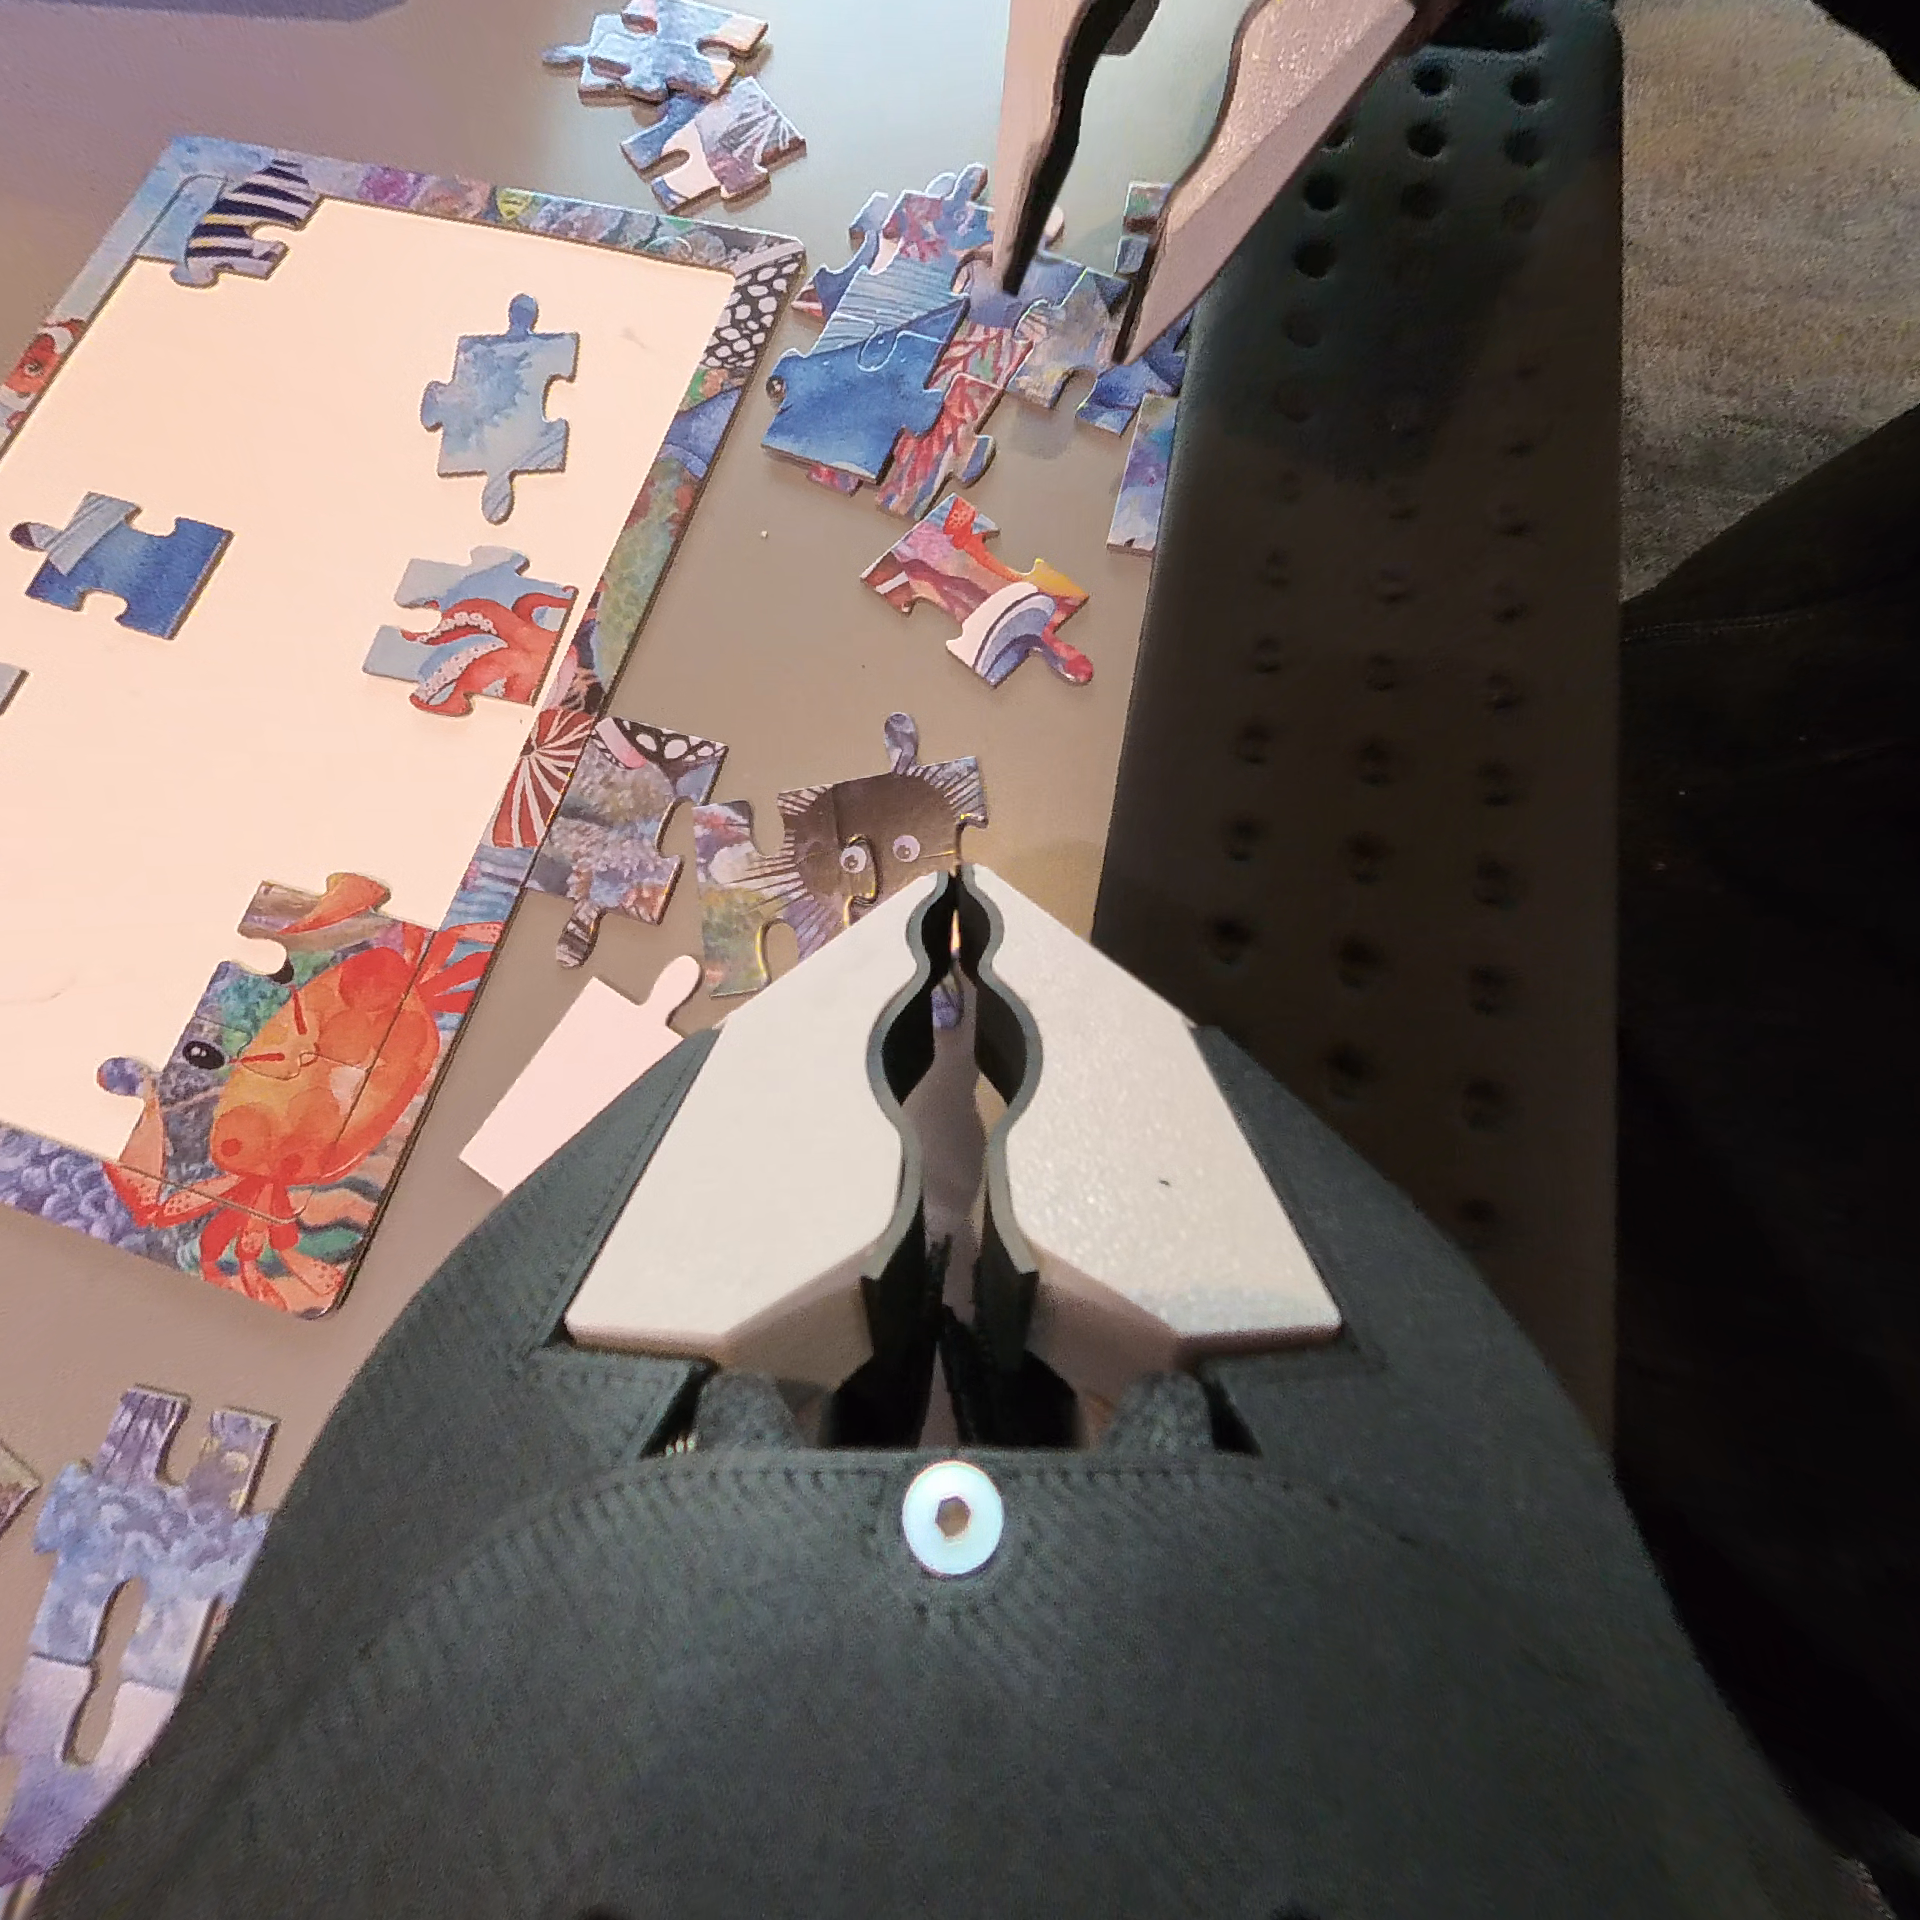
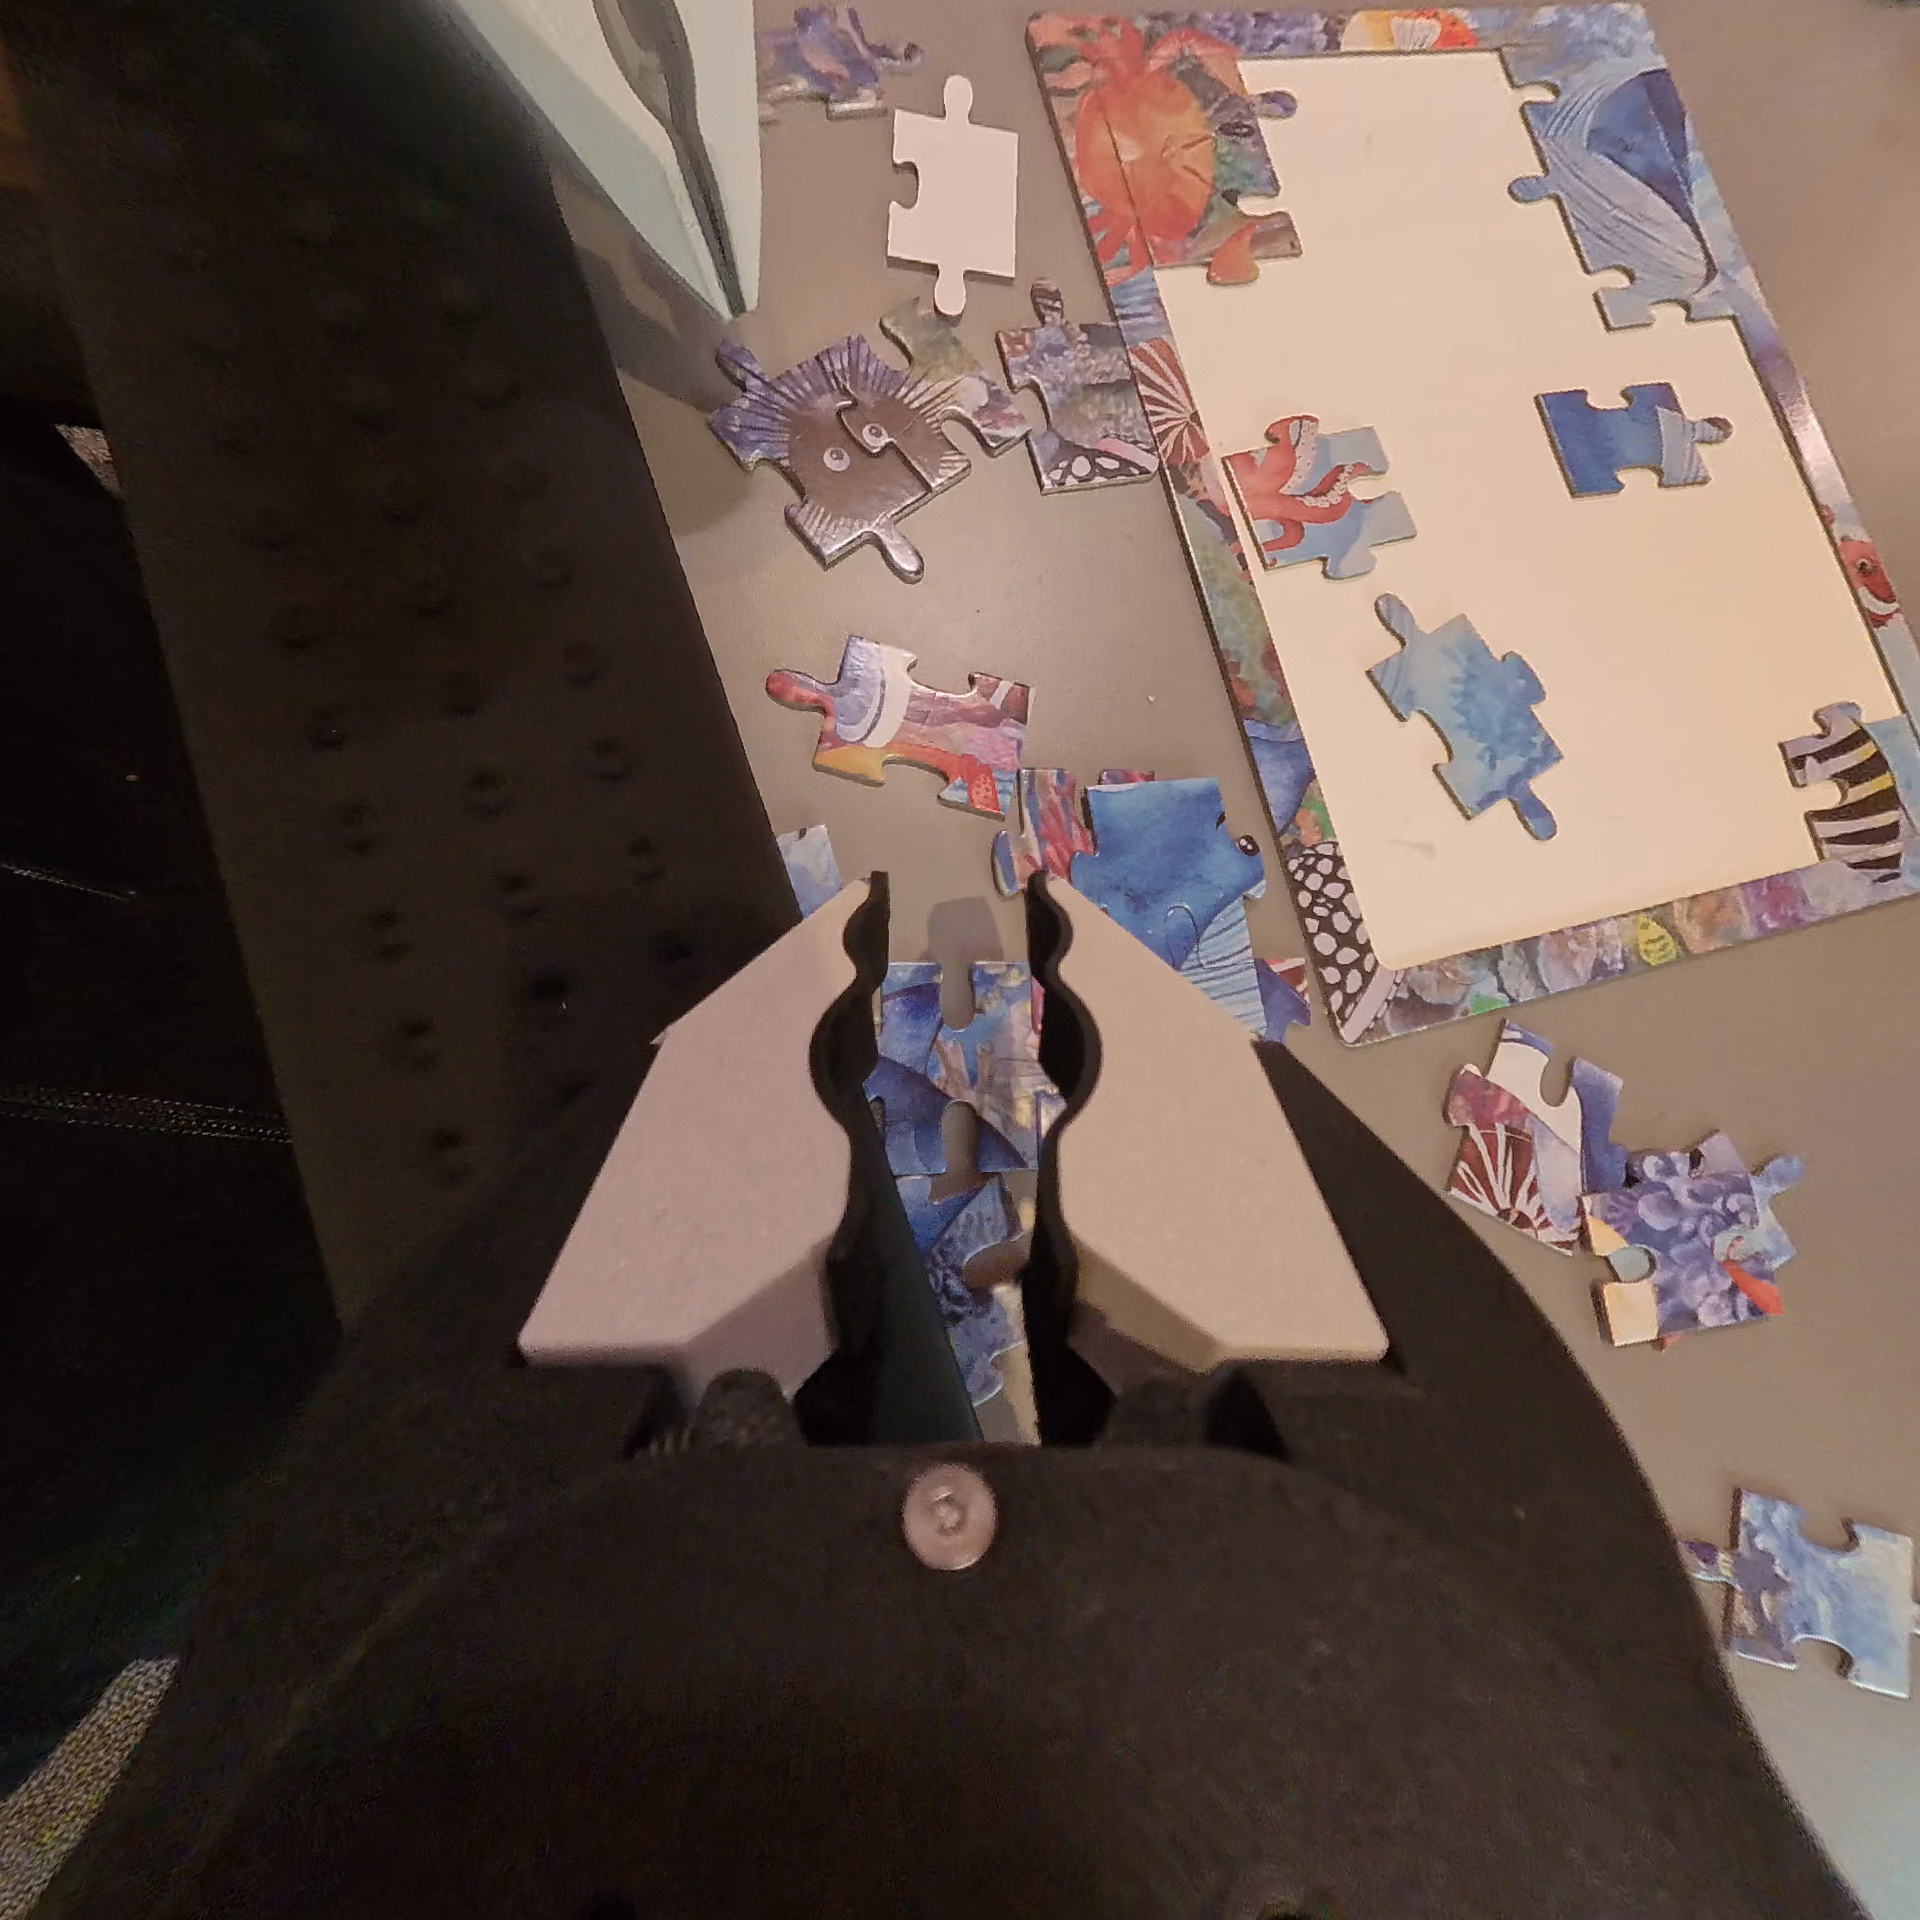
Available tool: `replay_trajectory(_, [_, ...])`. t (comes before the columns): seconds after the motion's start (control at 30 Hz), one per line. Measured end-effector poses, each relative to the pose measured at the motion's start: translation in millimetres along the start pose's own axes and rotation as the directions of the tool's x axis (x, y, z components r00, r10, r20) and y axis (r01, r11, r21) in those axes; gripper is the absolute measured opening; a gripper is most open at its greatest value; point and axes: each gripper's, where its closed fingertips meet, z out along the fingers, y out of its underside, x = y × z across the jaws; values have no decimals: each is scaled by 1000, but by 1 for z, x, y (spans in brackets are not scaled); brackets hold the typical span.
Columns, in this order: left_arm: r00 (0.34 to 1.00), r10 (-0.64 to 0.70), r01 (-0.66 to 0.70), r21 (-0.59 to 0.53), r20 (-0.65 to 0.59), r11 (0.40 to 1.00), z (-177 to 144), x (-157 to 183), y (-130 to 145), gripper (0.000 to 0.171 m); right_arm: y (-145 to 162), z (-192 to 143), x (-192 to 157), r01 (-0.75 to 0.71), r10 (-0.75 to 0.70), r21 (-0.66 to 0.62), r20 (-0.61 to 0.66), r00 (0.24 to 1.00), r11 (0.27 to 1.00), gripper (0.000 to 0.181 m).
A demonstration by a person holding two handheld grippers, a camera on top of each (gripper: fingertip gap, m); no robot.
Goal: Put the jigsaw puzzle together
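The puzzle tray (image 1: 665, 499) (image 2: 1340, 987) lies on the grey table, with crab pieces (image 1: 312, 1091) (image 2: 1164, 156) fitted in one corner. An octopus piece (image 1: 478, 634) (image 2: 1309, 499) and a light blue piece (image 1: 504, 405) (image 2: 1465, 717) lie loose on its white base. My left gripper (image 1: 958, 883) is shut, its tips at the edge of the dark spiky fish piece (image 1: 883, 842) (image 2: 852, 447); I cannot tell if it pinches it. My right gripper (image 2: 956, 894) (image 1: 1081, 312) is open, tips down astride a pile of blue pieces (image 2: 966, 1060) (image 1: 894, 364).
A black perforated object (image 1: 1351, 727) (image 2: 416, 623) stands along the table's side next to both grippers. A white face-down piece (image 1: 582, 1081) (image 2: 951, 197) and several loose pieces (image 1: 987, 603) (image 2: 1621, 1216) lie around the tray. Spacing between my two grippers at the tips: around 12 cm. From the left gripper's tips to the dark spiky fish piece (image 2: 852, 447) is close to 4 cm. The left camera catches it too, in the left wrist view (image 1: 877, 860).
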Motion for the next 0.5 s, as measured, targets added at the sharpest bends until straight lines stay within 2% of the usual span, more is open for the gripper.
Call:
replay_trajectory(0.17, [1000, 12, -11, -21, 12, 1000, -6, -8, 1, 0, 11, -14, 18, -36, 35, -10, -58, 998, 999, 29])
replay_trajectory(0.3, [1000, 19, -19, -16, 3, 1000, -4, -15, -9, 16, 36, -25, 39, -141, 138, -56, -59, 989, 988, 45])
replay_trajectory(0.43, [997, 46, -49, -37, -68, 998, 14, -15, -23, 28, 43, -17, 40, -156, 156, -85, -13, 988, 984, 59])
replay_trajectory(0.5, [994, 71, -77, -57, -86, 995, 27, -16, -29, 32, 44, -7, 43, -158, 158, -100, -11, 987, 982, 57])
